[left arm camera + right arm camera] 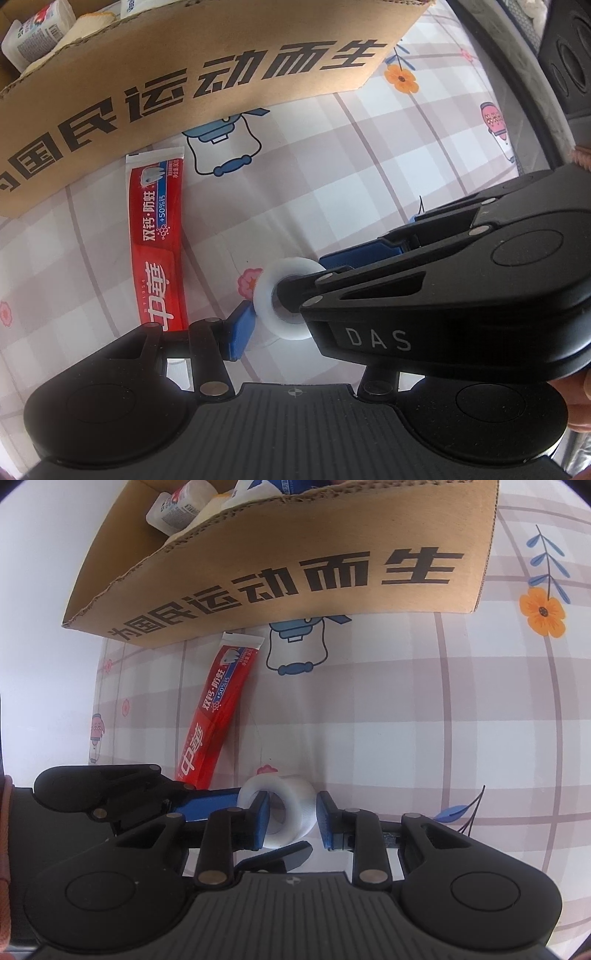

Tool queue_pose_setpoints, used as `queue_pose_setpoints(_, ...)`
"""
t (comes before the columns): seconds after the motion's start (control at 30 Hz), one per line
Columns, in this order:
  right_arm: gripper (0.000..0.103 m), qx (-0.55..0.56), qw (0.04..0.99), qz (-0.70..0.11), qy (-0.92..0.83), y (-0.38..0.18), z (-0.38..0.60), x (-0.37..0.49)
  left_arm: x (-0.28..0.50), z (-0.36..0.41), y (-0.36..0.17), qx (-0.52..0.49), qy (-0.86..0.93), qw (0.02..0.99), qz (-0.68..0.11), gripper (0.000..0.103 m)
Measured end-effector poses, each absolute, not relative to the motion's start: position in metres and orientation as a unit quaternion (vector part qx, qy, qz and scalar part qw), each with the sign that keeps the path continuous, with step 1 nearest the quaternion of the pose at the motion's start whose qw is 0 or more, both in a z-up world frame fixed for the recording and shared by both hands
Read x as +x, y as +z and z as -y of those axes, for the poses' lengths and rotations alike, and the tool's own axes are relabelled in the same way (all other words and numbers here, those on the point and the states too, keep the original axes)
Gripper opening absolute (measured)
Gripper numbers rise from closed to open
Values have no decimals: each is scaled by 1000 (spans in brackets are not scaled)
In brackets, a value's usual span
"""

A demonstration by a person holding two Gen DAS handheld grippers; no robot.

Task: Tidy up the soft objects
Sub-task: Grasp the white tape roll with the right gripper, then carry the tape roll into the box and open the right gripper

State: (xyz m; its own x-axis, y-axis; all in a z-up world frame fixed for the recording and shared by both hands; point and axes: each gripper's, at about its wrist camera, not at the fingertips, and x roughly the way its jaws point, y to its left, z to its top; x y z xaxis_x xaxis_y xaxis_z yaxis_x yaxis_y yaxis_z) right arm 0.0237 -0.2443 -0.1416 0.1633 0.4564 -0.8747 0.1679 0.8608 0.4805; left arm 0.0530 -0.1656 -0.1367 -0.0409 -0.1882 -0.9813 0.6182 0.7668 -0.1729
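Gripping a white tape roll (286, 812) with my right claw (291, 818), my left claw (295, 321) half-open beside it; toothpaste (218, 712) is lying ahead-left, the box (280, 554) beyond already holding packets.

tape roll (284, 812): on bedsheet (406, 709), between both grippers' fingers | toothpaste tube (218, 716): left of roll | cardboard box (295, 572): behind tube, holding packets (173, 507)

Matt corrugated cardboard box (295, 554), glossy plastic toothpaste tube (218, 709), translucent tape roll (295, 805), printed cloth (406, 701).
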Motion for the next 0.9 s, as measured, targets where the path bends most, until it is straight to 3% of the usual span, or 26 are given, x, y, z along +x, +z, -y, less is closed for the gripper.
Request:
queue_pose_setpoints(0.2, 30, 252, 723, -636, 93, -142, 245, 22, 54, 164, -138, 158, -296, 678, -654, 48)
queue_pose_setpoints(0.27, 23, 247, 727, -635, 87, -141, 245, 21, 54, 163, -137, 156, -295, 682, -651, 48)
queue_pose_setpoints(0.5, 20, 258, 730, -629, 65, -126, 252, 19, 52, 159, -123, 151, -305, 690, -639, 48)
queue_pose_setpoints(0.9, 20, 215, 789, -569, 79, 4, 249, 56, 73, 148, -8, 139, -314, 743, -574, 48)
